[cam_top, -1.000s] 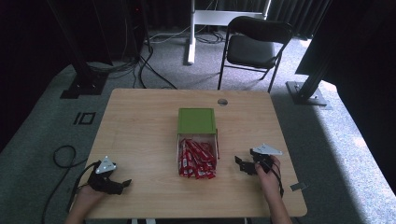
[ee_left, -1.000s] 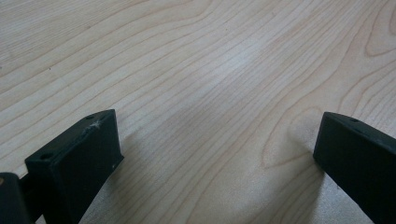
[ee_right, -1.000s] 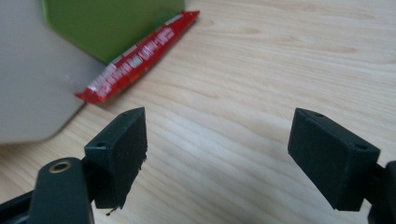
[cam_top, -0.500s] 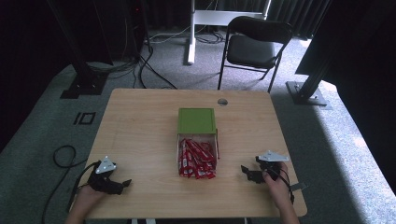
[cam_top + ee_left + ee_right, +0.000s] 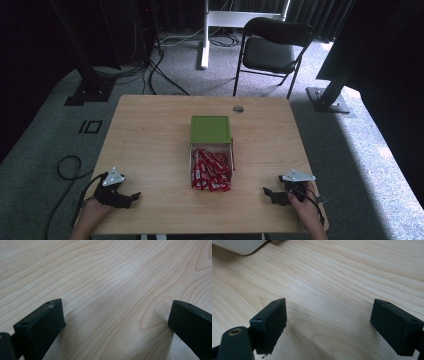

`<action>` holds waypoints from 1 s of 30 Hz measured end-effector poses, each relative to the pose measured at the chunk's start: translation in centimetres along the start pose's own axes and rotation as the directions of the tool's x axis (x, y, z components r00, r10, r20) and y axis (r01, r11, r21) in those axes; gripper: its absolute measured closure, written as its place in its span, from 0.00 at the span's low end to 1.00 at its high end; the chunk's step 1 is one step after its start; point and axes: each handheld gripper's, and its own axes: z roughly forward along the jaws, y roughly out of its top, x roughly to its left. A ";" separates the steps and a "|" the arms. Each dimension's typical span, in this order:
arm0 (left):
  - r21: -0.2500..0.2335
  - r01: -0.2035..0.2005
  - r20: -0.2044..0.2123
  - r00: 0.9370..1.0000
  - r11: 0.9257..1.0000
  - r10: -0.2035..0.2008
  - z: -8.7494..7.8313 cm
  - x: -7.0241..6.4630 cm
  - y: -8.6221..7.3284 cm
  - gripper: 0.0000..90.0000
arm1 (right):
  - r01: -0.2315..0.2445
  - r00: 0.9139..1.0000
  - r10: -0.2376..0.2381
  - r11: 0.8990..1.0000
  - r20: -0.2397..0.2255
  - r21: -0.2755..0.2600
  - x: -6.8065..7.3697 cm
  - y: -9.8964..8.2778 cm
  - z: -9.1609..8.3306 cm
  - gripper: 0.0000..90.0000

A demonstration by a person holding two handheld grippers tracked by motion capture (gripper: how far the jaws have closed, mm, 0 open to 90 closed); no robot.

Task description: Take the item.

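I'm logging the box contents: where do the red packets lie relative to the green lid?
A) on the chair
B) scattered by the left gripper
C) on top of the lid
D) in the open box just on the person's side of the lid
D: the red packets fill the open box directly on the person's side of the green lid.

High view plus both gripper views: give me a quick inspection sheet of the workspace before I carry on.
Surface: wooden table, bare light wood, round grommet hole near the far edge.
Job's things: clear box at centre holding red packets; its green lid stands open on the far side.
Clutter: nothing seen.
Grippers: left gripper low at the near left corner, jaws apart, empty; right gripper low at the near right, jaws apart, empty.
Cables: black cable loops on the floor left of the table.
Surroundings: grey carpet, black folding chair beyond the table, dark stands and curtains.
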 end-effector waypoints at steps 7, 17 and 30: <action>0.000 0.000 0.000 1.000 1.000 0.000 0.0 0.0 0.0 0.02 | 0.031 0.999 -0.031 0.999 0.021 0.030 -0.1 -0.9 -0.9 0.14; 0.000 0.000 0.000 1.000 1.000 0.000 0.0 0.0 0.0 0.02 | 0.064 0.997 -0.066 0.997 0.039 0.044 0.0 -2.4 -2.4 0.13; 0.000 -0.001 0.000 1.000 1.000 0.001 0.0 0.0 0.0 0.02 | 0.071 0.997 -0.072 0.997 0.029 0.042 0.1 -2.5 -2.5 0.13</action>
